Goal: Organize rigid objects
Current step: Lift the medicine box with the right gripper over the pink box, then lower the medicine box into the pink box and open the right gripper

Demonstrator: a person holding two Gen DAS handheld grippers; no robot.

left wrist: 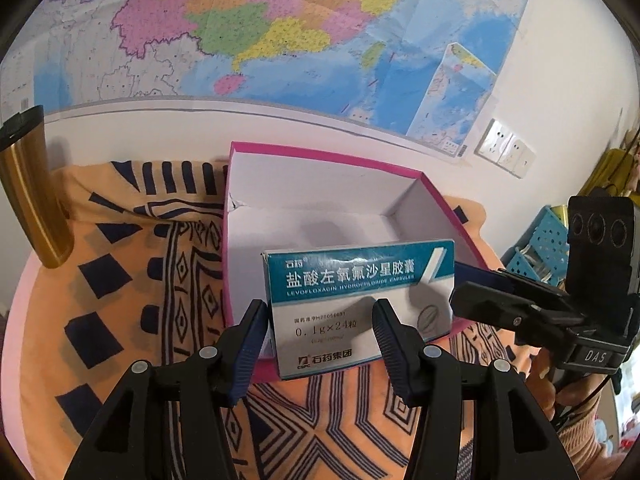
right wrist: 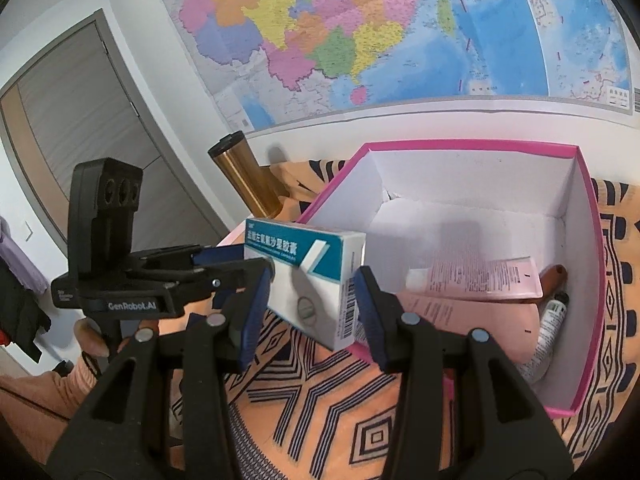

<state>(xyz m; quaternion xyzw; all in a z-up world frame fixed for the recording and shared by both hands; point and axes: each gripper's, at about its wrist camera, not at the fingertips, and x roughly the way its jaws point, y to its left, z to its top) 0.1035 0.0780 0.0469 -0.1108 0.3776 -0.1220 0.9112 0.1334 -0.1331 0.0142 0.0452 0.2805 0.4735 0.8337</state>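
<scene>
A white and teal medicine box (left wrist: 352, 304) hangs in the air at the near wall of the pink cardboard box (left wrist: 436, 196). In the left wrist view my right gripper (left wrist: 476, 288) is shut on the medicine box's right end, while my left gripper (left wrist: 320, 344) is open with its fingers either side of the box. In the right wrist view the medicine box (right wrist: 316, 280) sits between my right gripper's (right wrist: 312, 304) fingers, and my left gripper (right wrist: 228, 264) is beside its left end. The pink box (right wrist: 588, 208) holds a pink tube (right wrist: 480, 280) and a small white bottle (right wrist: 548, 320).
A gold tumbler (left wrist: 28, 184) stands at the left on the orange patterned cloth (left wrist: 132, 280). A wall map (left wrist: 260, 28) hangs behind. A blue perforated basket (left wrist: 536, 244) is at the right. A door (right wrist: 80, 112) is at the far left.
</scene>
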